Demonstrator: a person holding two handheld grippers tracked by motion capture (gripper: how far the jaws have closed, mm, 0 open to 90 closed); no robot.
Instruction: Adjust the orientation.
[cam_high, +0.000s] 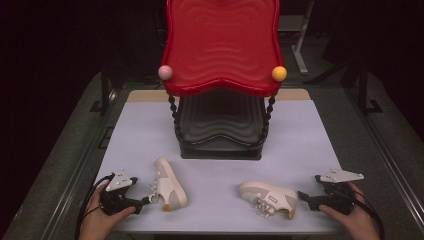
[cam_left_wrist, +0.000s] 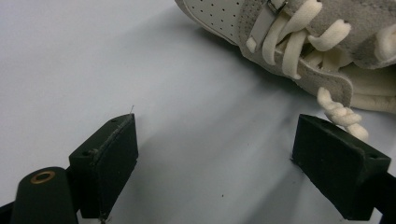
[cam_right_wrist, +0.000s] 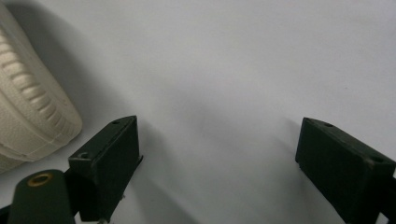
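A red two-tier shoe rack (cam_high: 222, 47) stands at twelve o'clock on the table (cam_high: 310, 135), two pale sneakers (cam_high: 170, 183) (cam_high: 268, 197) lying before it, each just beside a wide-apart, empty gripper, left (cam_high: 148, 200) at seven, right (cam_high: 303, 196) at five.

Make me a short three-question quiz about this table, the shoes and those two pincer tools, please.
1. True or false: the left gripper is clamped on a shoe.
2. How many shoes lie on the table?
3. Which ball is on the red rack's right front corner: A pink, B yellow, C green?

Key:
1. False: its jaws stand apart, beside the left shoe.
2. Two; the right shoe lies near the right gripper, also open.
3. B, the yellow ball.
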